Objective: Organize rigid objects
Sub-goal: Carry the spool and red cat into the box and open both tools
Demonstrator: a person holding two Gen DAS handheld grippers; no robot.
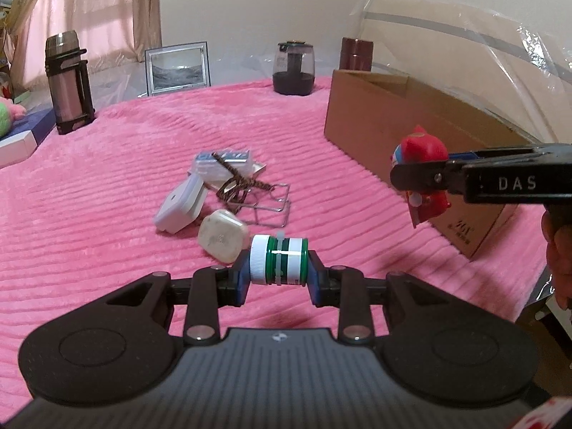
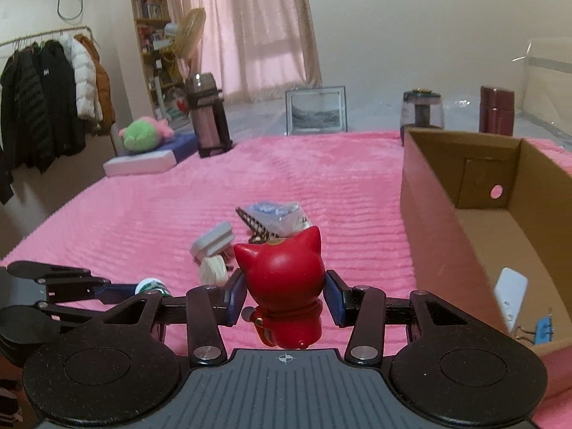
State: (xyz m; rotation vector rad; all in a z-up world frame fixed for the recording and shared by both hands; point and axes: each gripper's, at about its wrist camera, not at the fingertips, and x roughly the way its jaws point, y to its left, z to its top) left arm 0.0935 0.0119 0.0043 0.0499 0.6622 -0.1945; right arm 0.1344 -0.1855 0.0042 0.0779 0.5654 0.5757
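My left gripper (image 1: 278, 266) is shut on a green and white bottle with a white cap (image 1: 279, 264), held sideways above the pink blanket (image 1: 107, 186). My right gripper (image 2: 284, 298) is shut on a red cat figurine (image 2: 282, 286); it also shows in the left wrist view (image 1: 422, 175), beside the open cardboard box (image 1: 411, 121). A small pile lies mid-blanket: a white adapter (image 1: 180, 202), a cream square case (image 1: 222, 236), a clear packet (image 1: 223, 162) and a wire stand (image 1: 266, 198). The box (image 2: 447, 214) holds a white remote (image 2: 509, 296) and a blue clip (image 2: 543, 329).
At the blanket's far edge stand a thermos flask (image 1: 68, 82), a picture frame (image 1: 177, 68), a dark glass jar (image 1: 294, 68) and a maroon canister (image 1: 356, 53). A green plush (image 2: 143, 137) lies far left. A clothes rack (image 2: 46, 82) stands left.
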